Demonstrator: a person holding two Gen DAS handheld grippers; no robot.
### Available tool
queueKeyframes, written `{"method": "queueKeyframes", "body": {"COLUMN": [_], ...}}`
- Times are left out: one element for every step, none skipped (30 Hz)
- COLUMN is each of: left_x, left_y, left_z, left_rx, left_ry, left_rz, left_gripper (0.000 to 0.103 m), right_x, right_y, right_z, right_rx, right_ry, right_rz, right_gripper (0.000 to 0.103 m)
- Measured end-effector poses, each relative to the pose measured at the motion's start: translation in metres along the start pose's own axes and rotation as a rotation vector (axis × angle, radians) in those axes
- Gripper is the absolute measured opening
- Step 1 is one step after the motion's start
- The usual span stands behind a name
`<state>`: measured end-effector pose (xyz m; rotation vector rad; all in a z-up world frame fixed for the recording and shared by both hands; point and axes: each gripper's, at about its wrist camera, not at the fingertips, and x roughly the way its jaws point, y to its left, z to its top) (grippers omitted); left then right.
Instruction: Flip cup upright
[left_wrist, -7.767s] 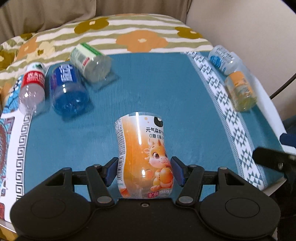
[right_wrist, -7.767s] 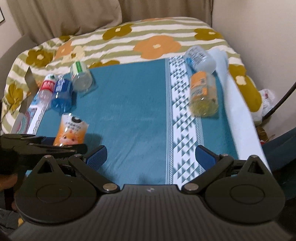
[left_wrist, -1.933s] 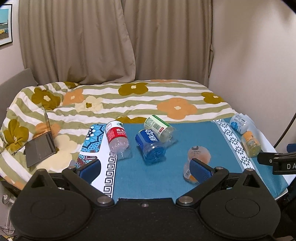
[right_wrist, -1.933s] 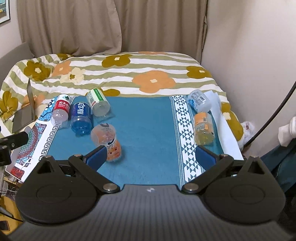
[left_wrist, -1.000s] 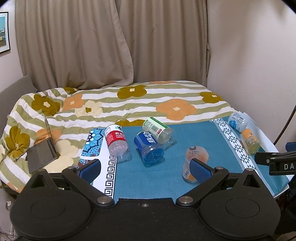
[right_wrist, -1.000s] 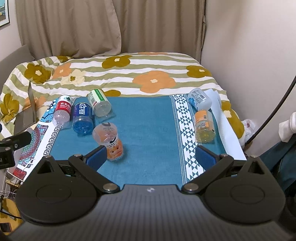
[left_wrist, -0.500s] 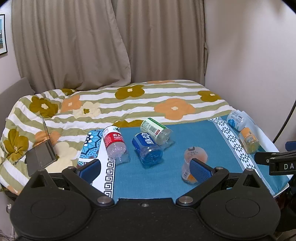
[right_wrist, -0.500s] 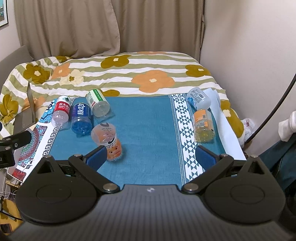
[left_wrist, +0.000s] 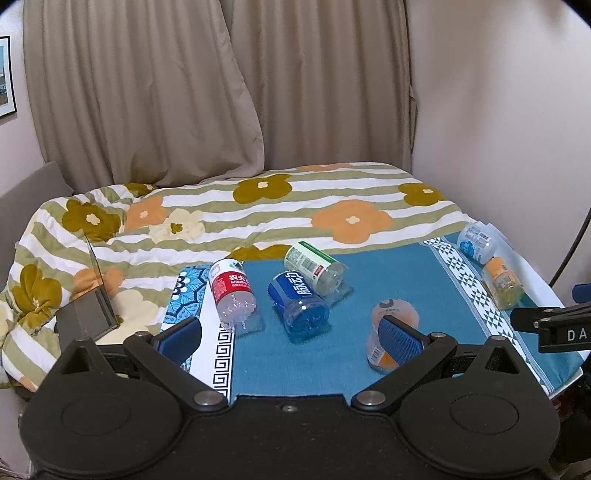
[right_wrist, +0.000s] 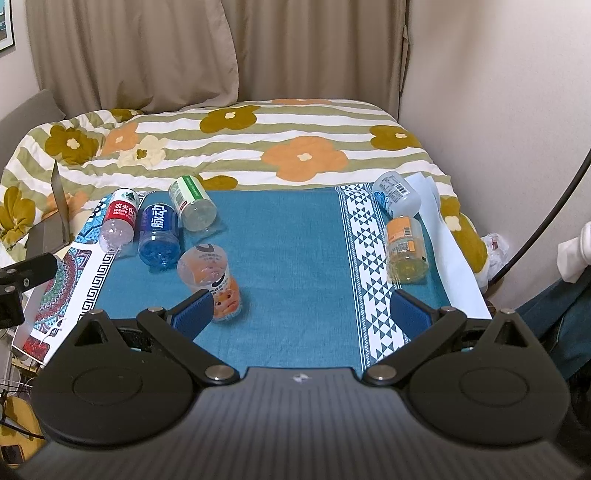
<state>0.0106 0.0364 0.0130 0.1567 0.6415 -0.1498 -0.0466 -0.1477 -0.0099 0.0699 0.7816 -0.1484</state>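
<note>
The orange cartoon-label cup (right_wrist: 208, 277) stands on end on the blue cloth (right_wrist: 288, 240), free of both grippers. In the left wrist view the same cup (left_wrist: 393, 314) is partly hidden behind my left gripper's right pad. My left gripper (left_wrist: 290, 338) is open and held back from the table, with nothing between its fingers. My right gripper (right_wrist: 301, 312) is open too, pulled back over the near edge, and the cup shows just beyond its left pad.
A red-label cup (right_wrist: 120, 218), a blue cup (right_wrist: 159, 232) and a green-label cup (right_wrist: 192, 203) lie on their sides at the back left. A white-blue cup (right_wrist: 397, 194) and an orange-yellow cup (right_wrist: 406, 243) lie at the right edge. A flowered quilt (right_wrist: 303, 155) is behind and a laptop (left_wrist: 88, 306) to the left.
Several seconds ago my left gripper held the orange cup; it has since let go and both grippers have drawn back. Over the last second the views barely shift.
</note>
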Motion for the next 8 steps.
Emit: {"method": "queueKeyframes", "body": {"left_x": [0.0014,0.0026,0.0036,0.0044,0.0048,0.0046,0.0050,0.0057], "left_y": [0.0000,0.0001,0.0003,0.0009,0.0007,0.0016,0.0013,0.0013], "left_z": [0.0009,0.0014,0.0015,0.0008,0.0000,-0.0005,-0.0012,-0.0011], "left_rx": [-0.004,-0.008,-0.012,-0.017,-0.022,-0.024,-0.026,-0.026], "left_ry": [0.001,0.004,0.006,0.009,0.009,0.008,0.010,0.015], "left_rz": [0.005,0.006,0.005,0.003,0.003,0.004,0.006,0.008], "left_gripper": [0.103,0.103,0.103,0.103,0.103,0.103,0.103,0.103], "right_x": [0.0000,0.0005,0.0011,0.0014,0.0014,0.0013,0.0020,0.0034], "right_y": [0.0001,0.0001,0.0000,0.0001,-0.0001,-0.0003,-0.0003,-0.0003], "right_z": [-0.0002,0.0000,-0.0001,0.0001,-0.0002,-0.0008,-0.0001,0.0008], "right_rx": [0.001,0.002,0.004,0.004,0.004,0.002,0.000,-0.005], "right_ry": [-0.001,-0.002,-0.003,-0.005,-0.007,-0.009,-0.010,-0.010], "right_rz": [0.002,0.002,0.003,0.004,0.006,0.007,0.010,0.016], "right_gripper": [0.103,0.103,0.103,0.103,0.103,0.103,0.103,0.103]}}
